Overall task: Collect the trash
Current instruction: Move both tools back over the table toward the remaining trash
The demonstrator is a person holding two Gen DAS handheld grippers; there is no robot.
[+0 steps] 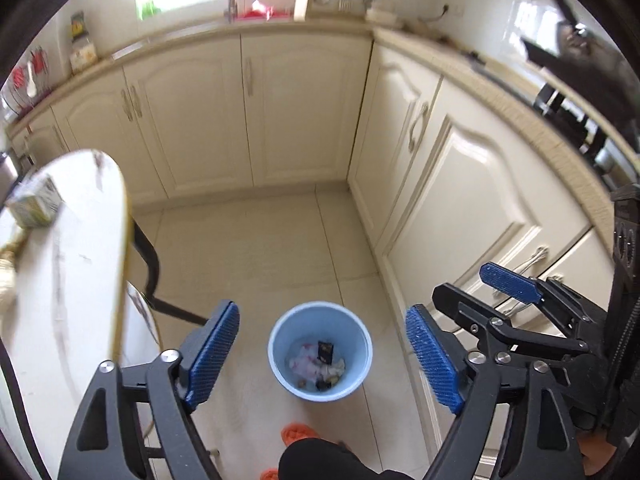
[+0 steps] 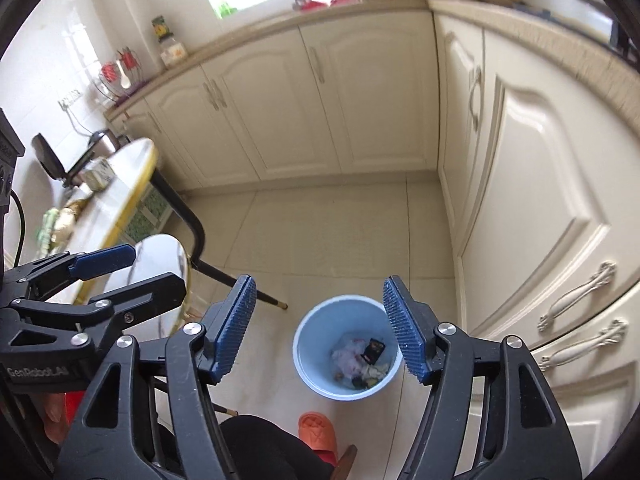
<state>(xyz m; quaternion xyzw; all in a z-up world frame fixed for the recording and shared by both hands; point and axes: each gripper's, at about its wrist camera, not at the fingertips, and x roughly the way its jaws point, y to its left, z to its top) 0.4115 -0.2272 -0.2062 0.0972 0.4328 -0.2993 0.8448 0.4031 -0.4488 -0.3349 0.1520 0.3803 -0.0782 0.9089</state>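
Nearest, left gripper (image 1: 322,354) and right gripper (image 2: 320,328), ribbed blue pads spread wide, nothing between them. Below on glossy cream floor tiles, round pale-blue plastic bin (image 1: 280,332) holding crumpled white and pink tissue (image 1: 306,362) and a small dark wrapper (image 1: 325,352): light, soft, easily crushed. Left, round white gold-rimmed marble table (image 1: 80,272) bearing a small green-and-white carton (image 1: 34,204), probably light, stiff-sided, best pinched across flat faces. Beyond, cream panelled cabinets (image 1: 248,112).
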